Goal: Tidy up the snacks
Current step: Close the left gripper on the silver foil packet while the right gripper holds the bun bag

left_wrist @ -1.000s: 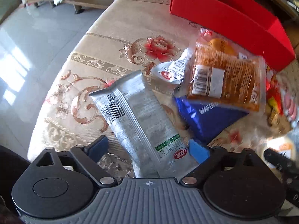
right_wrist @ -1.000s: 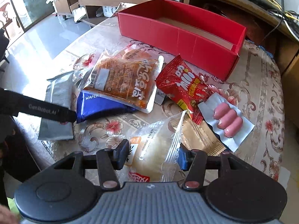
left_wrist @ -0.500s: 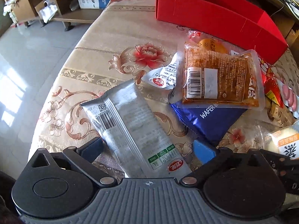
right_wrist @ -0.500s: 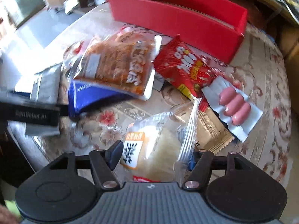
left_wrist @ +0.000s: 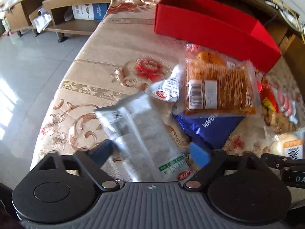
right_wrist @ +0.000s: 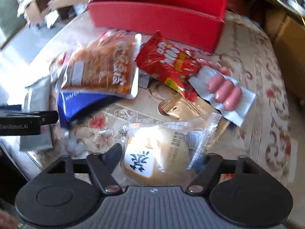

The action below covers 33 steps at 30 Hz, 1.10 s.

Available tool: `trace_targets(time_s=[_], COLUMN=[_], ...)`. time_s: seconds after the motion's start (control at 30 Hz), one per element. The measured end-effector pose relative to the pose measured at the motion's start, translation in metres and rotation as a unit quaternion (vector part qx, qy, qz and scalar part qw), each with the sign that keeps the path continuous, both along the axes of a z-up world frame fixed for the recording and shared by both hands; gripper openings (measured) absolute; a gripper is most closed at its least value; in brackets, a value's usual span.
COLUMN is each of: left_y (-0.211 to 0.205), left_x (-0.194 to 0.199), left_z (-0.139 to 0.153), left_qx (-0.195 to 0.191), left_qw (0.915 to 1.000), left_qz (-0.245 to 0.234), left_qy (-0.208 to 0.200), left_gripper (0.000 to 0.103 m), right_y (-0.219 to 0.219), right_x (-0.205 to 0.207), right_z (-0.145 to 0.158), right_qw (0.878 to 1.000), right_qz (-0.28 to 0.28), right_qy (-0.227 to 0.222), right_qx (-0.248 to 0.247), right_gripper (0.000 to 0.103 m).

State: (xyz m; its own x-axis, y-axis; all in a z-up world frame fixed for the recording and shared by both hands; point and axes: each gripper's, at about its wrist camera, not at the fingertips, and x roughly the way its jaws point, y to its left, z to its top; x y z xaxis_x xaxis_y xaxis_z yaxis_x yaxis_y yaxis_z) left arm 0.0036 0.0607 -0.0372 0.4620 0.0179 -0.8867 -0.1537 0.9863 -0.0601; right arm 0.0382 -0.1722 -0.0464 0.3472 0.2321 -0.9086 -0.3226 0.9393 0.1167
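each hand-held gripper has a grey ribbed body, two round black discs at its sides and black linkage arms pinned with silver screws. the left hand-held gripper [left_wrist: 152, 151] carries blue pads [left_wrist: 199, 153]. the right hand-held gripper [right_wrist: 158, 157] has dark pads [right_wrist: 113, 153]. white "genrobot.ai" lettering marks the left one's black side.

The table [left_wrist: 106, 43] has a beige floral cloth. On it lie a red box [right_wrist: 158, 13], a blue wafer pack [right_wrist: 80, 103], a gold packet [right_wrist: 179, 106].
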Motion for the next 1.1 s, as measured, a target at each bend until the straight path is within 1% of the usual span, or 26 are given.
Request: trace_targets(time_s=[0.03,0.1,0.17,0.2,0.23,0.3,0.37,0.43,0.47,0.5,0.53,0.57,0.63,0.67,0.8,0.93,1.1], left_y=[0.005,0.012,0.016,0.017,0.016,0.006,-0.006,-0.017,-0.018,-0.017,-0.014,-0.012,-0.008,-0.008,-0.009,-0.013,-0.012], left_x=[-0.001,-0.002,-0.001,0.0,0.002,0.007,0.009,0.011,0.01,0.01,0.009,0.006,0.002,0.0,0.0,-0.001,0.001], left_z=[0.001,0.003,0.004,0.004,0.004,0.001,-0.003,-0.007,-0.007,-0.007,-0.006,-0.004,-0.001,0.0,0.001,0.004,0.004], left_qx=[-0.011,-0.026,-0.031,-0.032,-0.029,-0.005,0.023,0.051,0.058,0.053,0.049,0.047,0.04,0.039,0.043,0.045,0.043], left_qw=[0.9999,0.9995,0.9993,0.9992,0.9992,0.9999,0.9997,0.9985,0.998,0.9983,0.9985,0.9986,0.9988,0.9987,0.9985,0.998,0.998], left_qz=[0.006,0.015,0.019,0.021,0.021,0.011,-0.005,-0.022,-0.025,-0.025,-0.025,-0.025,-0.027,-0.029,-0.033,-0.043,-0.045], left_qy=[-0.002,-0.008,-0.012,-0.014,-0.015,-0.011,-0.006,0.0,-0.001,0.0,0.001,0.003,0.01,0.012,0.014,0.012,0.01], left_gripper=[0.081,0.077,0.072,0.071,0.071,0.073,0.082,0.087,0.087,0.086,0.082,0.073,0.065,0.062,0.058,0.051,0.049], right_y=[-0.001,0.002,0.005,0.007,0.011,0.015,0.019,0.019,0.019,0.019,0.019,0.019,0.018,0.017,0.014,0.012,0.011], right_x=[0.0,-0.004,-0.008,-0.009,-0.01,-0.009,-0.011,-0.011,-0.011,-0.011,-0.012,-0.014,-0.016,-0.017,-0.017,-0.018,-0.018], right_z=[0.002,0.006,0.011,0.013,0.013,0.01,0.012,0.012,0.014,0.013,0.014,0.016,0.02,0.022,0.029,0.034,0.038], right_qw=[1.0,1.0,1.0,1.0,1.0,0.999,0.999,0.999,0.999,0.999,0.999,0.999,0.998,0.998,0.997,0.997,0.996], right_qz=[-0.003,0.001,0.01,0.015,0.02,0.024,0.028,0.029,0.032,0.033,0.036,0.04,0.046,0.047,0.048,0.046,0.046], right_qy=[0.001,-0.008,-0.016,-0.019,-0.02,-0.022,-0.024,-0.023,-0.022,-0.022,-0.023,-0.025,-0.03,-0.033,-0.043,-0.049,-0.055], right_qx=[0.004,0.001,0.005,0.008,0.007,0.002,0.0,0.002,0.002,0.004,0.005,0.008,0.017,0.02,0.03,0.038,0.049], right_gripper=[0.064,0.06,0.058,0.057,0.057,0.057,0.057,0.057,0.057,0.057,0.057,0.057,0.057,0.057,0.057,0.057,0.057])
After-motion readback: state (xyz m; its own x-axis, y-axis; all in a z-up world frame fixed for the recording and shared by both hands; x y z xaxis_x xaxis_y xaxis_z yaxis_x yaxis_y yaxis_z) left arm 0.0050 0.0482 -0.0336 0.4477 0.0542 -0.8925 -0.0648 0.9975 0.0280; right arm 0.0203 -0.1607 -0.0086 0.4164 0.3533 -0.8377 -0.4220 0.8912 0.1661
